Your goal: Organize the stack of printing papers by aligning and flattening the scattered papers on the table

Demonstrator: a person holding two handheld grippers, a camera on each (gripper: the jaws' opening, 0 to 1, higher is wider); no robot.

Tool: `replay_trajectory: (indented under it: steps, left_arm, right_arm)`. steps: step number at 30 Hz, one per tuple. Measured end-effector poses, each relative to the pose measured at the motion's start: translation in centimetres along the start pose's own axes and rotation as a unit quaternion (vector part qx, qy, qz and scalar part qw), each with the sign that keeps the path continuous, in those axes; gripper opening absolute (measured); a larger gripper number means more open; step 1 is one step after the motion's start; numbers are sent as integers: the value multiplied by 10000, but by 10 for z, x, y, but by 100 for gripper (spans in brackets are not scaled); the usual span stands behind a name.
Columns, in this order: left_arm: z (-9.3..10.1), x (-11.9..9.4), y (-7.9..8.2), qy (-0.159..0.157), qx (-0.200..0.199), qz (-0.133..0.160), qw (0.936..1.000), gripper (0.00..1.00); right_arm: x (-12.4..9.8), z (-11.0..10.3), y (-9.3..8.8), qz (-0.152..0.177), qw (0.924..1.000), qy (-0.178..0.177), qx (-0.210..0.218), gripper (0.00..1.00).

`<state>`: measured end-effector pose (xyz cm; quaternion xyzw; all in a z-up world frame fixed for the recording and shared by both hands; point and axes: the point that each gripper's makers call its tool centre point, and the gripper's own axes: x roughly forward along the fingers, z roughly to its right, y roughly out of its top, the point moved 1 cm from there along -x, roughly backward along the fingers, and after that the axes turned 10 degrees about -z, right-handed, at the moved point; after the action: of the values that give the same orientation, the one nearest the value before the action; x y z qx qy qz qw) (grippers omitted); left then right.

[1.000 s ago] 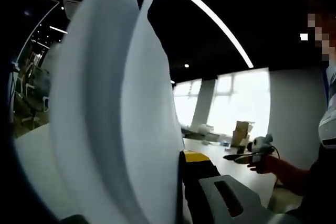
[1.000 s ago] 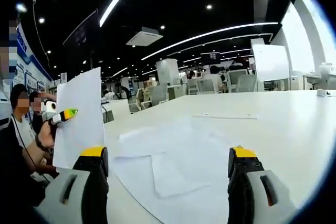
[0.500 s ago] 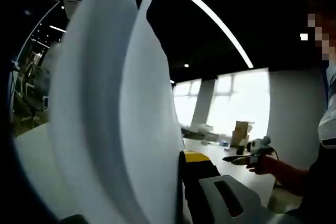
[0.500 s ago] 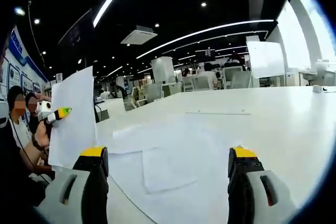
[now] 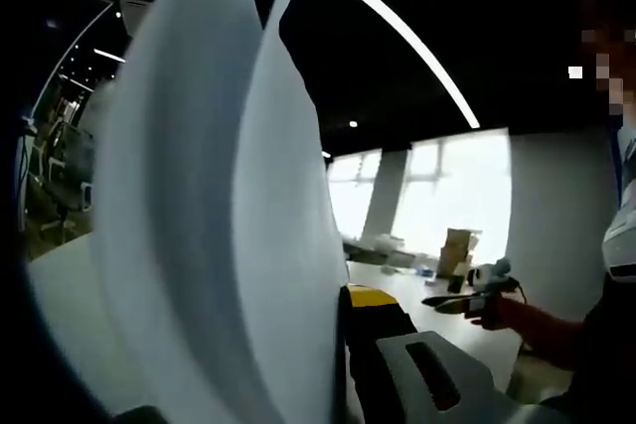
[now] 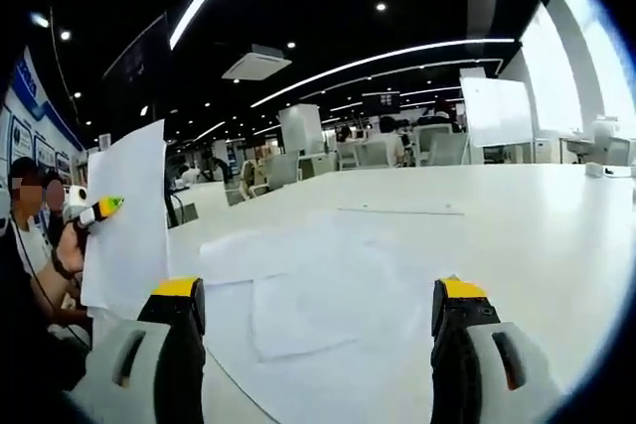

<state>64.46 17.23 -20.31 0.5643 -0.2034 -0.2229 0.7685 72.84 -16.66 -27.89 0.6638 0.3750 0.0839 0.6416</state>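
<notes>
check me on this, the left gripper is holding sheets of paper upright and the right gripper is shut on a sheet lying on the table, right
Not quite. In the right gripper view the right gripper has its jaws wide apart, gripping nothing; the scattered papers lie on the table beyond them. The left gripper does hold upright sheets.

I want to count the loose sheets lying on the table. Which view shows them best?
The right gripper view: the scattered papers lie flat across the white table. The left gripper view shows held sheets up close instead.
</notes>
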Motion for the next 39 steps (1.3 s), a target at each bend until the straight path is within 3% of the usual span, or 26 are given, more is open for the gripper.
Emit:
replay_trajectory:
  steps: [19, 24, 31, 39]
  left_arm:
    - [-2, -4, 3, 43, 59, 57, 10000, 6]
    - [-4, -3, 0, 65, 32, 45, 10000, 6]
    - [-6, 0, -4, 45, 4, -21, 10000, 6]
    - [-6, 3, -5, -3, -13, -49, 10000, 6]
  right_arm:
    - [13, 11, -10, -109, 9999, -87, 19, 90]
    - [14, 9, -26, -346, 9992, -183, -50, 90]
    - [13, -10, -41, -452, 9987, -171, -168, 90]
    - [30, 3, -31, -507, 9979, -308, -263, 90]
